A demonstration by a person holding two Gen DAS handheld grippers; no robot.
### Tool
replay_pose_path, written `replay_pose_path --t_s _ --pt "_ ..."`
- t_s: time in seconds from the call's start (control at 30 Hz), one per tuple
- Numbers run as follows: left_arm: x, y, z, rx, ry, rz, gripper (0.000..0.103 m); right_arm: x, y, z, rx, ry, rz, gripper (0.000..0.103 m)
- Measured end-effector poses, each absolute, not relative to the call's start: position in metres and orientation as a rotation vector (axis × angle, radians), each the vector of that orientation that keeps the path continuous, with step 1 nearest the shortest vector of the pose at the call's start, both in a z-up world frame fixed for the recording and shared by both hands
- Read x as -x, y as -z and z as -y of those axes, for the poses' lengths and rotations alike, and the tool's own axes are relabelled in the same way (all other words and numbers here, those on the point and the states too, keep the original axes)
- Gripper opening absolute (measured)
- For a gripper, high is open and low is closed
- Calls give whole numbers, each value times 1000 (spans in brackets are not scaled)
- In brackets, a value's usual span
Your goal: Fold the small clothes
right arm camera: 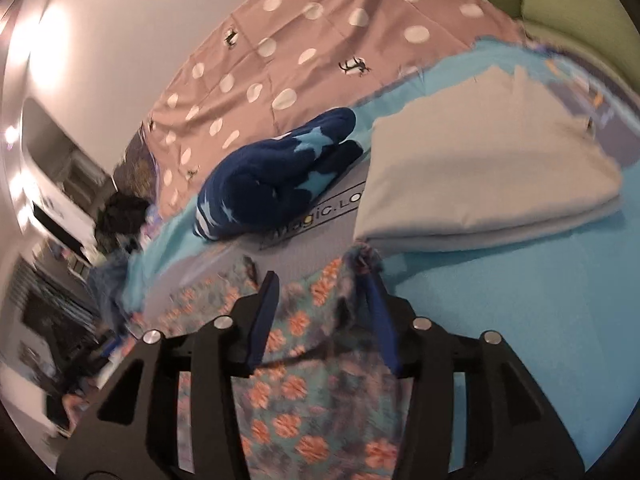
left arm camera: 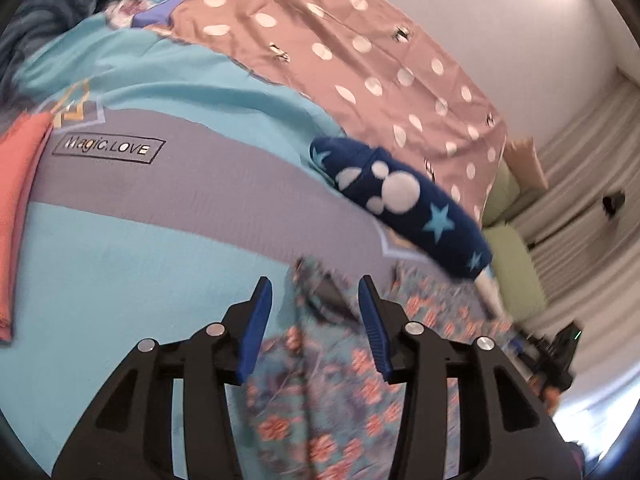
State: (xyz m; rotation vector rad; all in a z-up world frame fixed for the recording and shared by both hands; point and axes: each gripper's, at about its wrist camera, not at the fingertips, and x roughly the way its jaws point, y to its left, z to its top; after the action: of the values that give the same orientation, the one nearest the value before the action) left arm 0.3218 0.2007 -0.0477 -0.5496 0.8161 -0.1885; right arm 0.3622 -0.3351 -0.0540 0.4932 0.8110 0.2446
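Left wrist view: the left gripper has its two blue fingers spread wide apart. Nothing is pinched between them. Under the fingers lies the flowery cloth, teal with orange flowers. It is bunched up and a bit blurry. It rests on the blue and grey bed sheet, which has the words "Magic.LOVE" on it. Just past the flowery cloth is a dark blue cloth with stars and white dots. It lies where the bed sheet meets the pink dotted sheet. At the far left edge sits a folded orange-pink cloth. Green cushions are on the right, past the bed.

Right wrist view: the right gripper is open too, with its fingers far apart. The flowery cloth lies below and between them, and its top corner sticks up beside the right-hand finger. I cannot tell if it touches that finger. Ahead is the dark blue cloth with stars, rolled in a lump on the bed sheet. To its right lies a folded grey cloth, neat and flat. The pink dotted sheet is behind them.
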Motion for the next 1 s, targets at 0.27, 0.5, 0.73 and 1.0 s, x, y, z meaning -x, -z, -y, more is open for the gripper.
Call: replay_pose_path --t_s 0.27,0.5,0.73,1.0 --pt "-311 50 -177 302 212 -842 53 -345 47 315 -309 -318 -883 58" --pt "-351 65 -173 483 328 -931 53 -402 45 287 -399 -395 -927 58" --pt "-397 48 -186 719 258 -826 53 -443 28 302 -551 -267 -802 70" --pt "-368 41 -213 614 219 -779 56 -383 23 292 -145 -320 -769 70"
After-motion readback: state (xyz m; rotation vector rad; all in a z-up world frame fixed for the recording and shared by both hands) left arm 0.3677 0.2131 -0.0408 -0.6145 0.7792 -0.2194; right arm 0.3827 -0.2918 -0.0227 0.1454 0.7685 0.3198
